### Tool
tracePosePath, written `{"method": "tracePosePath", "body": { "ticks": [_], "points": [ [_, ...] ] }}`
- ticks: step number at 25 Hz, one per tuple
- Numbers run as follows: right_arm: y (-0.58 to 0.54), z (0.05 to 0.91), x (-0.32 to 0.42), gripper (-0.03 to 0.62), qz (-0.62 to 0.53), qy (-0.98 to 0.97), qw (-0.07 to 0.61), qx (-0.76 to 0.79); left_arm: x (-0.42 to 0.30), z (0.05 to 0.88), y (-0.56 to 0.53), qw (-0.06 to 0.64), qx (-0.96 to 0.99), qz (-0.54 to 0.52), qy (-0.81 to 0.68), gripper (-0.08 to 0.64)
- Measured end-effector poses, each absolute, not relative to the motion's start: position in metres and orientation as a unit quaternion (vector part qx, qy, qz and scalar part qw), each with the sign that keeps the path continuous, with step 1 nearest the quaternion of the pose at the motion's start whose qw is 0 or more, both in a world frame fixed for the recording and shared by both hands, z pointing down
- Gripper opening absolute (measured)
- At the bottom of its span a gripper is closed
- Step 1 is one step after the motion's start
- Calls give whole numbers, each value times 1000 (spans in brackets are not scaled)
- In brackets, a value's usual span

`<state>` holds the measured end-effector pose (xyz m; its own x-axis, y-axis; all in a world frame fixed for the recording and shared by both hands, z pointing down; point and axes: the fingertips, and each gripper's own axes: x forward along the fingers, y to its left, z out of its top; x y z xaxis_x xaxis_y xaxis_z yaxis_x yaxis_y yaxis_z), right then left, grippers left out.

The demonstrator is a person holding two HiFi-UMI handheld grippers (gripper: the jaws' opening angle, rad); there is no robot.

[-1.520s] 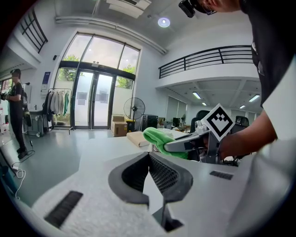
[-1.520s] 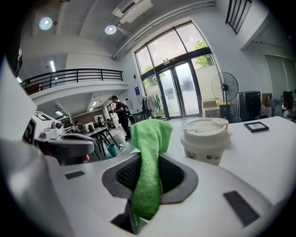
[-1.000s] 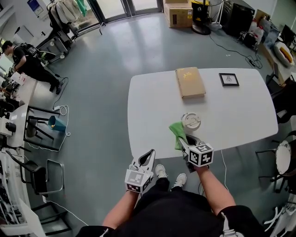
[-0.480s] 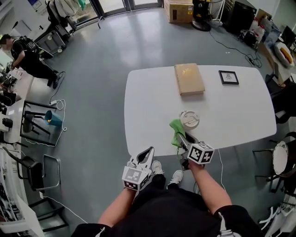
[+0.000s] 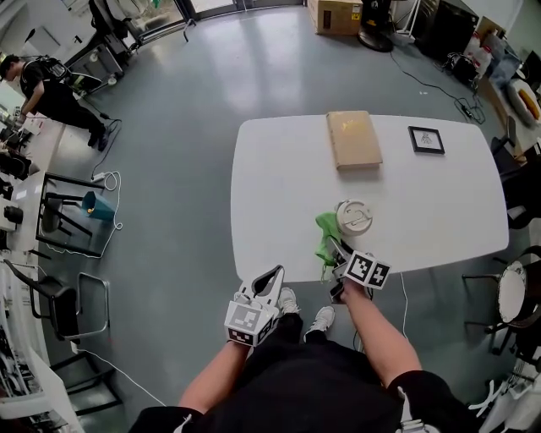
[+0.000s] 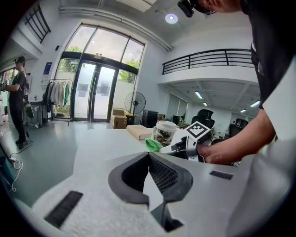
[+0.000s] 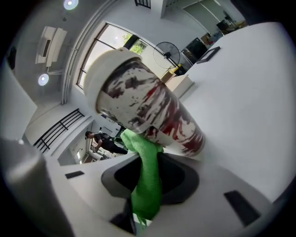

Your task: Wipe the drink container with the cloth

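A white-lidded paper cup (image 5: 352, 217) with red and dark print stands near the front edge of the white table (image 5: 279, 178). My right gripper (image 5: 336, 254) is shut on a green cloth (image 5: 325, 234), and the cloth lies against the cup's left side. In the right gripper view the cloth (image 7: 146, 178) hangs pinched in the right gripper (image 7: 148, 159), its top touching the cup (image 7: 143, 106) close ahead. My left gripper (image 5: 274, 279) hangs shut and empty off the table's front edge. In the left gripper view, past the left gripper (image 6: 149, 157), I see the cup (image 6: 164, 133) and cloth (image 6: 154, 144).
A tan book (image 5: 353, 140) and a small framed picture (image 5: 426, 139) lie at the table's far side. A round stool (image 5: 516, 287) stands at the right. A person (image 5: 46, 89) stands far left by desks. A cardboard box (image 5: 336, 15) sits on the floor beyond.
My right gripper has turned and pushed the cloth a little further up along the cup's left side. The left gripper has stayed where it was.
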<state>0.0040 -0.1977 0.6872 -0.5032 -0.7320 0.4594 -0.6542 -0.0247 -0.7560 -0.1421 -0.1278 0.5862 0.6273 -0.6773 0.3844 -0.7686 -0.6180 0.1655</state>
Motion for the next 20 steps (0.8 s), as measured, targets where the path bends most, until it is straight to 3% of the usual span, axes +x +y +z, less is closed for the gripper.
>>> {"method": "tracePosePath", "body": {
  "ticks": [15, 20],
  "points": [
    [-198, 736, 7, 101, -609, 601, 49, -515, -155, 588, -129, 163, 881, 143, -420, 8],
    [-198, 722, 0, 101, -570, 644, 7, -510, -158, 588, -129, 161, 882, 144, -419, 8]
  ]
}}
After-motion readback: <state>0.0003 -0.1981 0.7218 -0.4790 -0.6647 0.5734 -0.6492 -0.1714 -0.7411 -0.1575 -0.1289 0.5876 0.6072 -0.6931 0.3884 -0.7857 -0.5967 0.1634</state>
